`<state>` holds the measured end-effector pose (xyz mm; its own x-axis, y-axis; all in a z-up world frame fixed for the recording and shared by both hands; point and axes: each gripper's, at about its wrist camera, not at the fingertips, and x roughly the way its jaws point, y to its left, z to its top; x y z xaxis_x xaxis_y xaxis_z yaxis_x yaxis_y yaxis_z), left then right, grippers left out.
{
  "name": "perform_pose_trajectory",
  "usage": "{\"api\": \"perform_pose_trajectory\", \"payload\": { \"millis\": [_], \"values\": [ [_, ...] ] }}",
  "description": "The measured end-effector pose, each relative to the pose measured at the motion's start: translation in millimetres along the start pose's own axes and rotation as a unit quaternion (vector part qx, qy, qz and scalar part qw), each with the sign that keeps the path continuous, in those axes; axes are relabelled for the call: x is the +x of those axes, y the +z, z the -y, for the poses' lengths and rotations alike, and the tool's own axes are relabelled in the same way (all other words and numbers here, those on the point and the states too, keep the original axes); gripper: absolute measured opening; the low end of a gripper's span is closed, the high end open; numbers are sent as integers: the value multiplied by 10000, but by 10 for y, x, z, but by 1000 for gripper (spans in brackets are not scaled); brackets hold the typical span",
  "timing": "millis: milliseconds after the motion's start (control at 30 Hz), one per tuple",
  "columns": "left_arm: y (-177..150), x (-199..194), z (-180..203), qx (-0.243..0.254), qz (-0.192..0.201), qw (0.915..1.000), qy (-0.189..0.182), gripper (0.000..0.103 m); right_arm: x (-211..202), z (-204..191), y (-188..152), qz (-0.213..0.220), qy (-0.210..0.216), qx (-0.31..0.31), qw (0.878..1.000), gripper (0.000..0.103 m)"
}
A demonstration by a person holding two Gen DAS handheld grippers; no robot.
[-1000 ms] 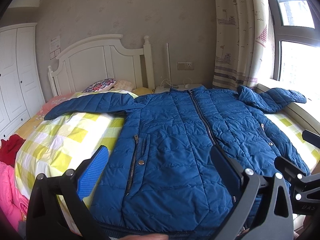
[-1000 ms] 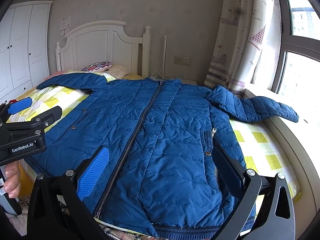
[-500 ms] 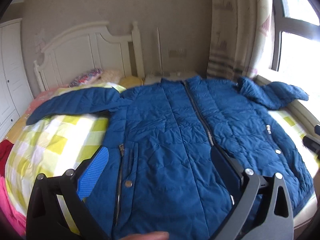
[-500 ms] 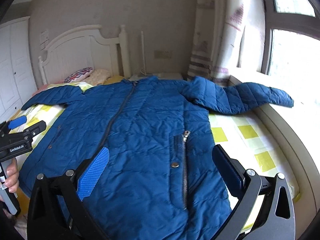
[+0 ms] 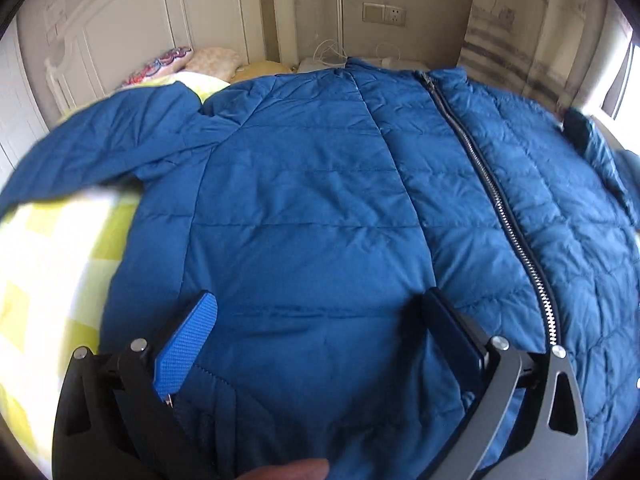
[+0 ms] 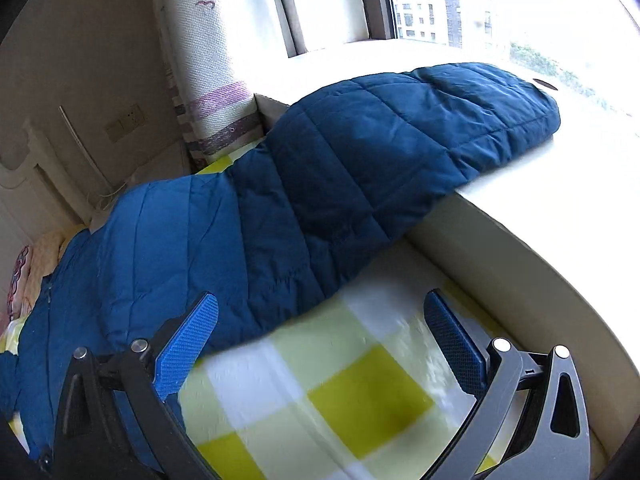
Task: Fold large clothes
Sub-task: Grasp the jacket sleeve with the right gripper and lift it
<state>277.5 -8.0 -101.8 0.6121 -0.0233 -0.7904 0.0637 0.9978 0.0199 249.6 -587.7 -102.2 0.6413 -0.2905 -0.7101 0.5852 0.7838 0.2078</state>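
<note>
One blue quilted jacket [image 5: 320, 208], zipped, front up on the yellow-checked bedspread [image 5: 52, 264]; two pillows [image 5: 192, 62] beyond by the headboard [image 5: 132, 32]. Left gripper [image 5: 320, 320] — fingers spread, over the jacket's body. Right gripper [image 6: 320, 316] — fingers spread above bare bedspread beside one sleeve [image 6: 400, 144], which drapes onto the windowsill [image 6: 560, 184].

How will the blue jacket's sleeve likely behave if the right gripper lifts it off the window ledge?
Probably floppy: the sleeve already sags from the window ledge down to the bed. Likely light for its bulk, since the quilted padding looks puffy. The smooth shell may slip between the pads, so the open right gripper should bite deep.
</note>
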Motion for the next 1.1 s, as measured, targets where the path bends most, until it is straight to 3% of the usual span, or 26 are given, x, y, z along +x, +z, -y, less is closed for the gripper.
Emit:
{"api": "perform_pose_trajectory", "payload": {
  "millis": [100, 133, 167, 233, 300, 367, 433, 500, 533, 567, 600, 633, 667, 733, 767, 800, 867, 967, 1100],
  "values": [
    [-17, 21, -54, -91, -2, 9999, -144, 101, 275, -41, 129, -107, -198, 114, 9997, 99],
    [-16, 27, -62, -99, -4, 9998, -156, 101, 347, -19, 164, -147, -348, 215, 9991, 91],
    [-16, 33, -66, -99, -5, 9998, -157, 101, 386, 24, 203, -165, -430, 342, 9984, 82],
    [-20, 31, -64, -98, -11, 9998, -153, 101, 318, -25, 264, 15, -396, 465, 9981, 47],
    [-6, 37, -32, -70, -34, 9999, -113, 101, 74, -284, 294, 614, -613, 55, 9962, 29],
    [-10, 38, -12, -50, -41, 9999, -84, 101, -325, -750, 264, 1415, -622, -622, 9860, 21],
    [-15, 35, 1, -42, -39, 10000, -73, 101, -703, -1326, 119, 1943, -242, -1443, 9700, 20],
    [-18, 31, -16, -66, -27, 9999, -108, 101, -975, -1942, -160, 2167, 308, -2437, 9448, 20],
    [-18, 28, -21, -76, -21, 9999, -123, 101, -1085, -2310, -402, 2200, 565, -3047, 9250, 20],
    [-18, 26, -27, -87, -15, 9999, -141, 101, -1128, -2559, -595, 2113, 795, -3468, 9104, 20],
    [-22, 18, -37, -99, -7, 9998, -167, 101, -1127, -2881, -893, 1766, 1178, -4030, 8902, 21],
    [-20, 16, -49, -98, -2, 9998, -195, 101, -1089, -3062, -1104, 1387, 1439, -4352, 8779, 21],
    [-21, 8, -65, -104, 10, 9996, -255, 101, -991, -3229, -1328, 830, 1760, -4643, 8640, 28],
    [-27, -7, -92, -129, 33, 9993, -350, 101, -684, -3421, -1763, -441, 2129, -4986, 8391, 63],
    [-29, -12, -106, -151, 46, 9991, -397, 101, -557, -3429, -1929, -796, 2138, -5067, 8314, 68],
    [-30, -16, -127, -188, 64, 9988, -447, 101, -575, -3362, -1990, -534, 2136, -5042, 8351, 71],
    [-31, -23, -140, -222, 81, 9985, -494, 101, -637, -3221, -1929, -650, 2208, -4858, 8432, 79],
    [-25, -14, -119, -179, 62, 9989, -435, 101, -879, -2827, -1615, -672, 2479, -4273, 8668, 80],
    [-24, -14, -97, -142, 48, 9992, -384, 101, -1202, -2119, -1220, 177, 2374, -3604, 9019, 86]
  ]
}}
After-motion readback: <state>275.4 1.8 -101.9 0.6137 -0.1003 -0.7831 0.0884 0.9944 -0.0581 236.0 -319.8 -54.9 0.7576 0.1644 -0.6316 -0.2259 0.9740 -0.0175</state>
